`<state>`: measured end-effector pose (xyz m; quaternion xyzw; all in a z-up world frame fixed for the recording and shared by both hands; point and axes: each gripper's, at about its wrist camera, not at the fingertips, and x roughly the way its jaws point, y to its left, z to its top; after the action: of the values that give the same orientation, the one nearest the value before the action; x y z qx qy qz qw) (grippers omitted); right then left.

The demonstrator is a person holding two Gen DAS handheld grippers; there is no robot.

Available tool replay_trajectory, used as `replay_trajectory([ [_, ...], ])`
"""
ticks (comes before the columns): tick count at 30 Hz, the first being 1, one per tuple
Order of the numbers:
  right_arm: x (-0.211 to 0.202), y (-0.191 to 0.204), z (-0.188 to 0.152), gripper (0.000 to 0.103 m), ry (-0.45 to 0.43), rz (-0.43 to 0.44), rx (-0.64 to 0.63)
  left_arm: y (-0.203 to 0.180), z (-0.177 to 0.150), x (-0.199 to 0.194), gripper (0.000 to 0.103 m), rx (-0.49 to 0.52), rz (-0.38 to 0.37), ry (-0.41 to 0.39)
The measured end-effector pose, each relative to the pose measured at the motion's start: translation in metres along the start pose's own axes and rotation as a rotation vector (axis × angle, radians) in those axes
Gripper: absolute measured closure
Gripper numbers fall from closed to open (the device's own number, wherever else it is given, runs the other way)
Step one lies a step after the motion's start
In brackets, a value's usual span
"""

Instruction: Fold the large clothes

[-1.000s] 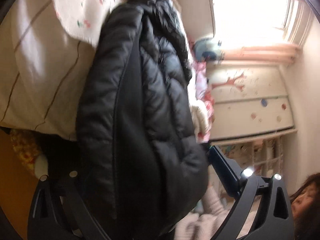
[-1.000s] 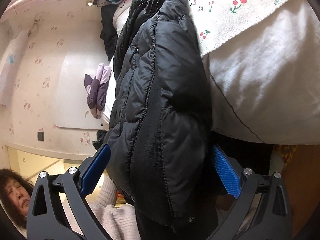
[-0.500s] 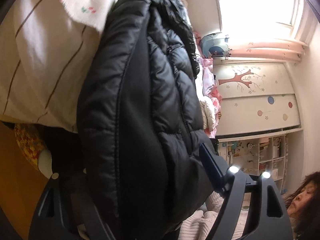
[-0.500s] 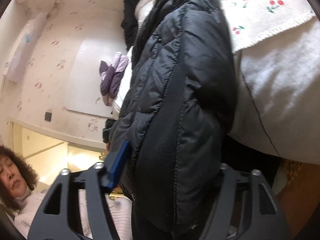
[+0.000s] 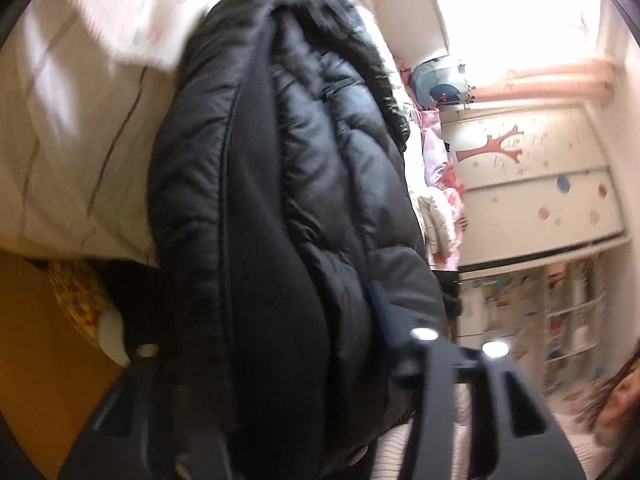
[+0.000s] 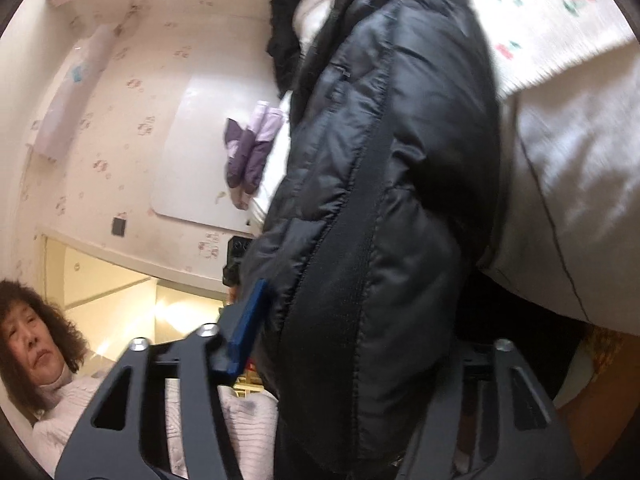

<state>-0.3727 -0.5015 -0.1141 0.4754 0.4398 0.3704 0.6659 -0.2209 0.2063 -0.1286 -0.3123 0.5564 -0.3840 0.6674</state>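
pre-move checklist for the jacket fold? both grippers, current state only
1. Left gripper on black puffer jacket: fabric fills the jaws, blue pad pressed into it. Ok.
2. Right gripper on the jacket: jacket bulk sits between the fingers. Ok.
3. Far finger of each gripper: hidden behind fabric. Cannot tell.
4. Image sharpness: both views motion-blurred. Not ok.
5. Landing surface: cream bedding beside the jacket, partly under the cherry-print cloth. Cannot tell if flat.

Bright window (image 5: pixel 520 8) above a tree-decal wardrobe (image 5: pixel 540 200); shelves (image 5: pixel 560 320) beside it. Patterned wallpaper (image 6: pixel 120 120), white door (image 6: pixel 192 152), orange floor (image 5: pixel 36 352).
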Motion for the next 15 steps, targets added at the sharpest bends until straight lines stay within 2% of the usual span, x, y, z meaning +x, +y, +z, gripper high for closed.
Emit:
replay_trajectory([
  [2,-0.004,0.010,0.001,0.067,-0.022,0.017,-0.029,-0.013,-0.001,-0.009,0.080,0.037,0.005,-0.028],
  [7,-0.021,0.042,0.000,0.078,-0.062,0.070,-0.108,-0.042,-0.005,-0.029,0.087,0.109,-0.063,-0.072],
  [10,-0.028,0.059,-0.006,0.078,-0.035,0.081,-0.138,-0.058,-0.012,-0.036,0.087,0.148,-0.095,-0.061],
  [12,-0.029,0.057,-0.011,0.077,0.012,0.073,-0.124,-0.058,-0.016,-0.035,0.087,0.157,-0.095,-0.022],
  [15,-0.034,0.040,-0.015,0.066,0.020,0.040,-0.067,-0.033,-0.022,-0.027,0.084,0.091,-0.089,0.032],
])
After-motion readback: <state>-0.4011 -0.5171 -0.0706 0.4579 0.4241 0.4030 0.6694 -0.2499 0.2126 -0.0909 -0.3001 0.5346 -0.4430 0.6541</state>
